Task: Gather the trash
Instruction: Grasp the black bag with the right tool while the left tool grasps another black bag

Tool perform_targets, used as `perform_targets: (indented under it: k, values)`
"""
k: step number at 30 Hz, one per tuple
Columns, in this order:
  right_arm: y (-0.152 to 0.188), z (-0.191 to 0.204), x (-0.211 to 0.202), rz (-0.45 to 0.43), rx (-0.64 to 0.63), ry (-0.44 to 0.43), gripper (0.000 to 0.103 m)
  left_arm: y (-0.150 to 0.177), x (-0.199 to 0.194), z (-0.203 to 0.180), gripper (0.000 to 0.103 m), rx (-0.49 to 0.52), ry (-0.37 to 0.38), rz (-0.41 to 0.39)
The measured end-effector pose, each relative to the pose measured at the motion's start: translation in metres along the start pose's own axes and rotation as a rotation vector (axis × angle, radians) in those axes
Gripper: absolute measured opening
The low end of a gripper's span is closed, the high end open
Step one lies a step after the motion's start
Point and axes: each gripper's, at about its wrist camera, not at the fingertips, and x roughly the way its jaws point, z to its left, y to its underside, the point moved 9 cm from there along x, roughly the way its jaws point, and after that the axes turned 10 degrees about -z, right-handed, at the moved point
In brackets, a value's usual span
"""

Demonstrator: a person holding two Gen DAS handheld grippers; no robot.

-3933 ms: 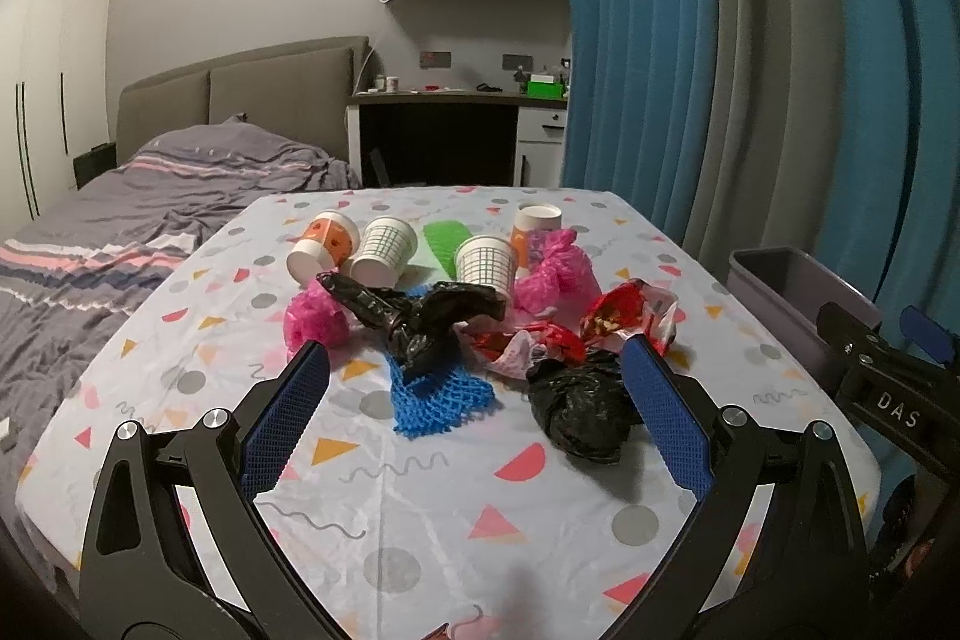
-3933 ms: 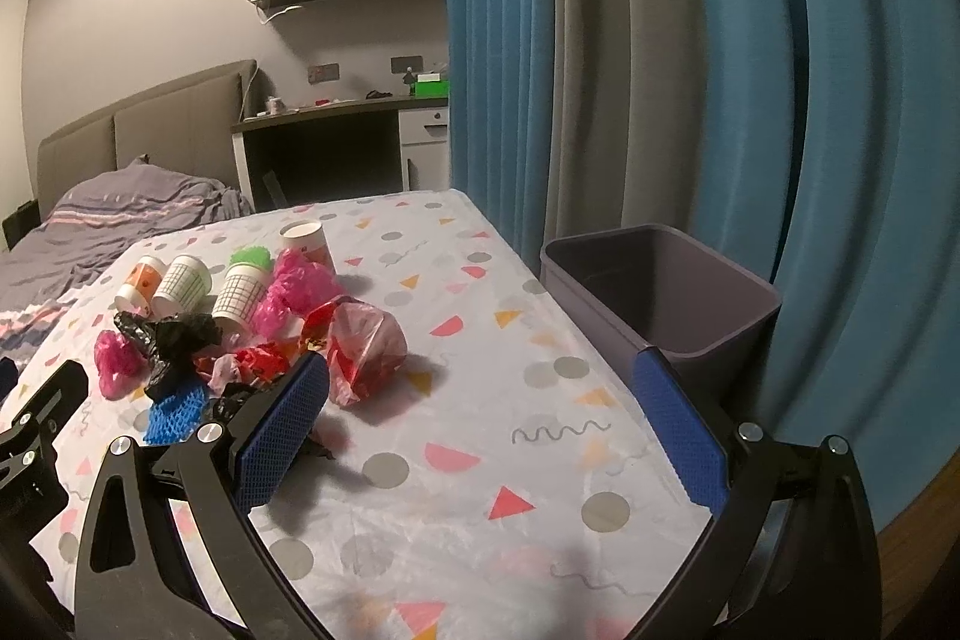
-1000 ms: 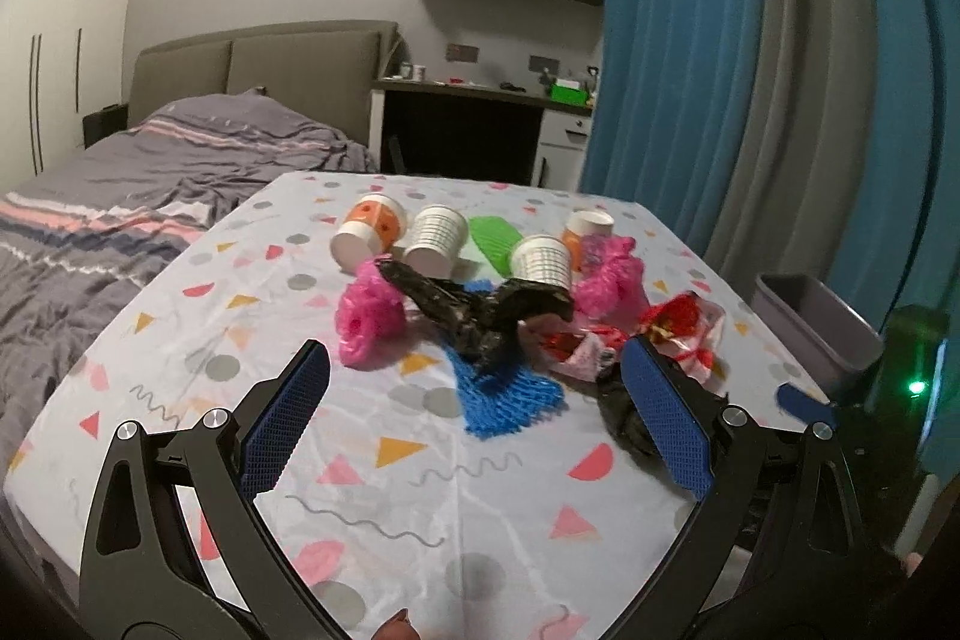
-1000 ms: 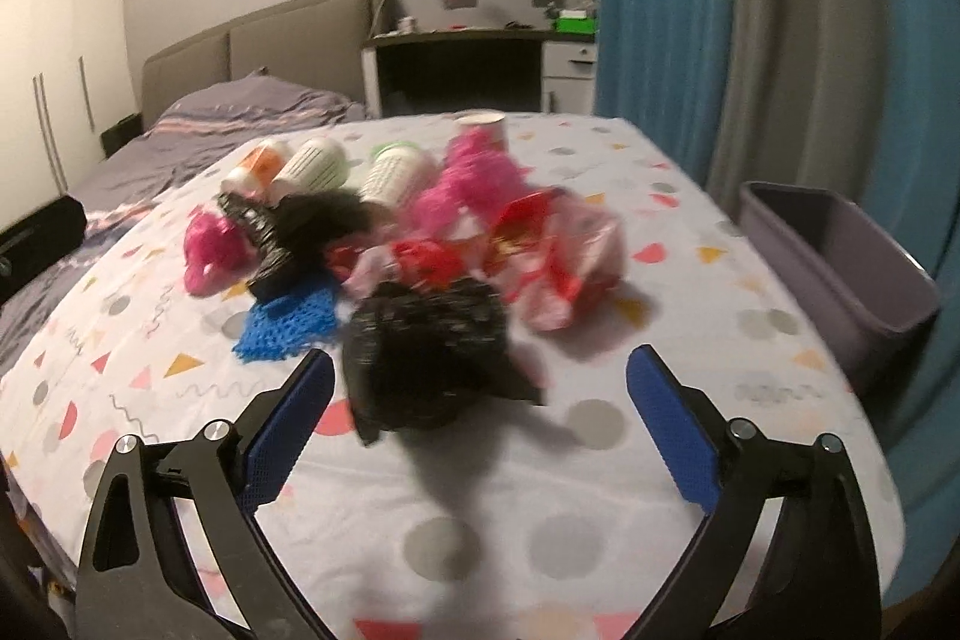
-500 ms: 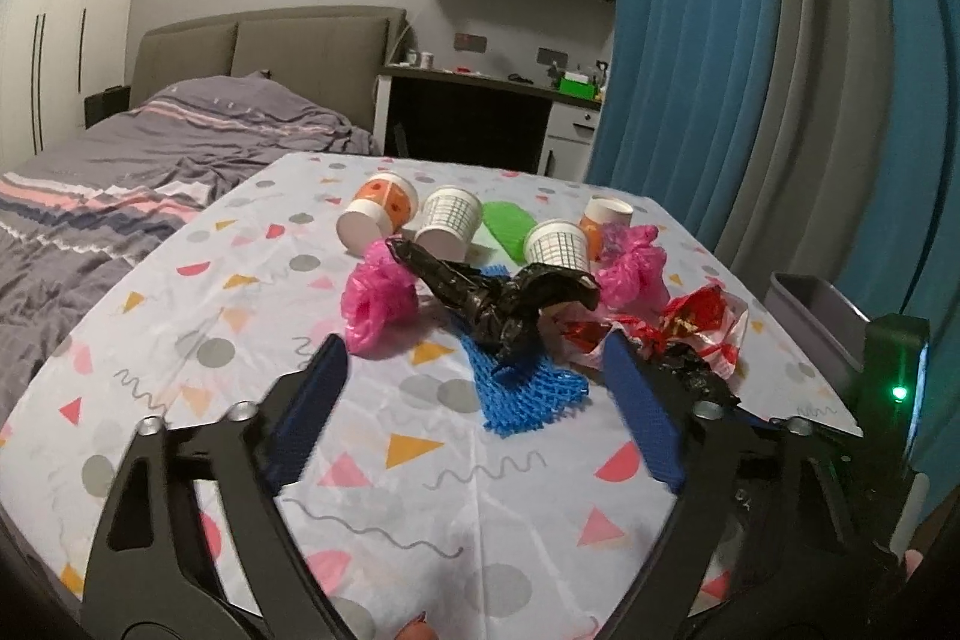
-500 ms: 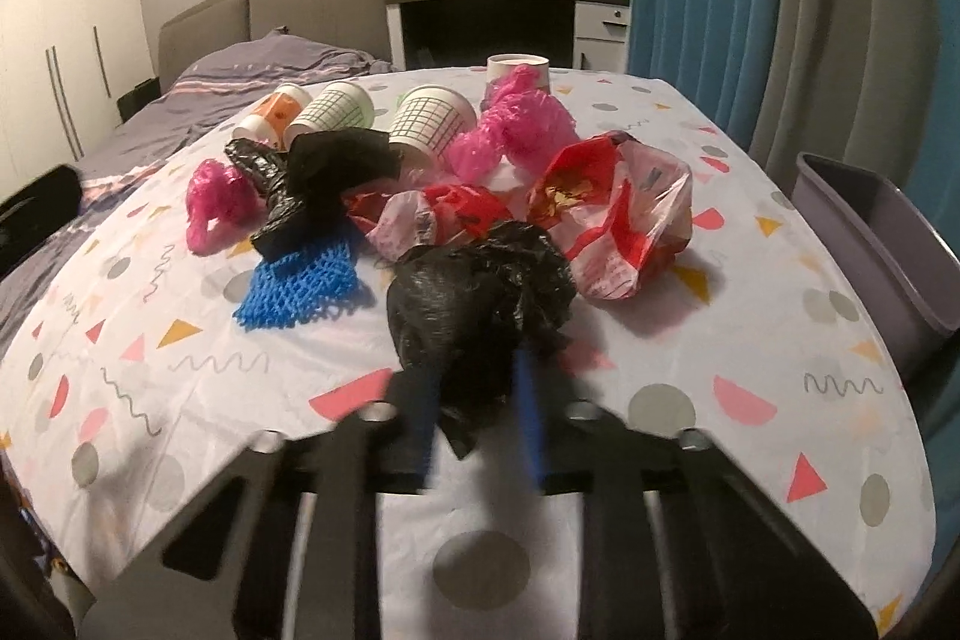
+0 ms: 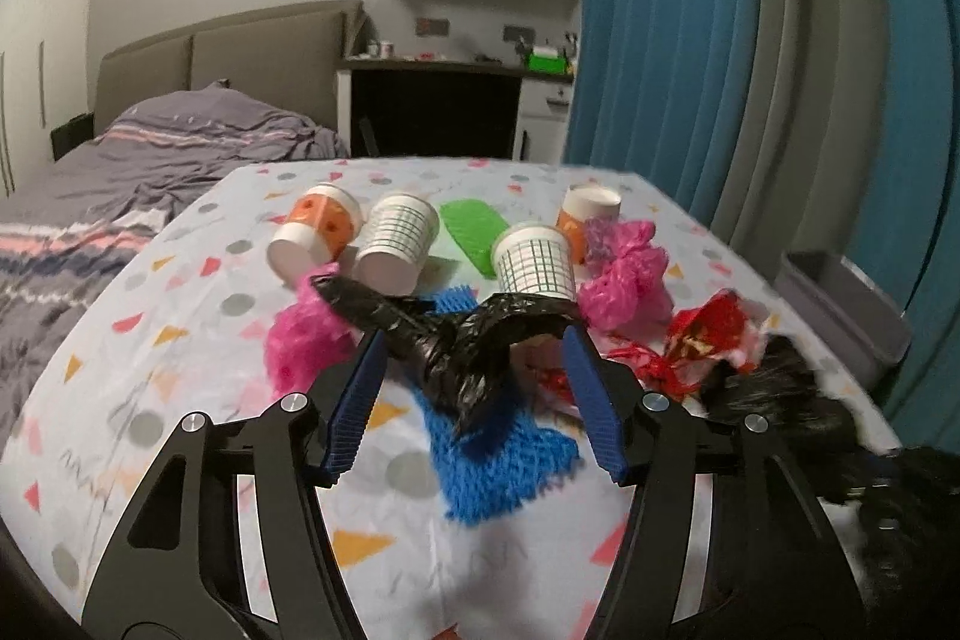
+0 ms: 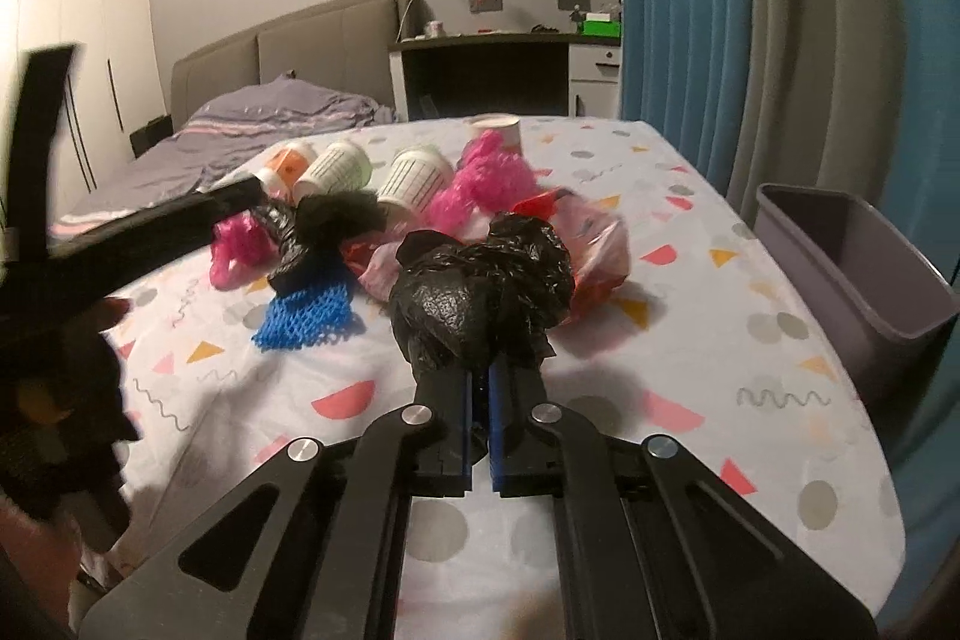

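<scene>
White cloth with coloured triangles, dots and squiggles covers my table, which fills the middle of both views. At the right edge of the right wrist view a grey plastic bin stands just beside the table edge, its mouth facing up.

Low in the centre of that view, my right claw has its blue pads pressed nearly together on the bottom of a crumpled black bag; the bag bulges up above the fingertips, just in front of a red and white wrapper.

In the left wrist view my left claw stands with its pads spread wide, one on each side of a long twisted black bag, and neither pad touches it that I can see. That bag lies across a blue mesh net in the lower centre of the frame.

Left of the black twist sits a pink net ball; a second pink net sits right of centre. Behind them, toward the middle of the frame, lie two checked paper cups, an orange-patterned cup on its side, and a flat green piece between the checked cups.
</scene>
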Motion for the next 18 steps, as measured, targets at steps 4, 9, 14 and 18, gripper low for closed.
perform_targets:
  k: [4, 9, 14, 18]
  values:
    - [-0.006, -0.012, -0.003, -0.01, 0.022, 0.005, 0.005, 0.006, 0.026, -0.007, 0.059, 0.043, 0.005, 0.051]
    - [-0.006, -0.022, -0.001, -0.003, 0.038, 0.006, 0.005, 0.018, 0.053, -0.004, 0.041, 0.039, 0.008, 0.129]
    - [-0.005, -0.026, 0.001, -0.002, 0.053, -0.004, 0.005, 0.024, 0.065, 0.001, 0.015, 0.002, 0.018, 0.168]
    - [-0.005, -0.028, 0.001, -0.006, 0.063, -0.011, 0.005, 0.018, 0.06, 0.004, 0.004, -0.009, 0.024, 0.144]
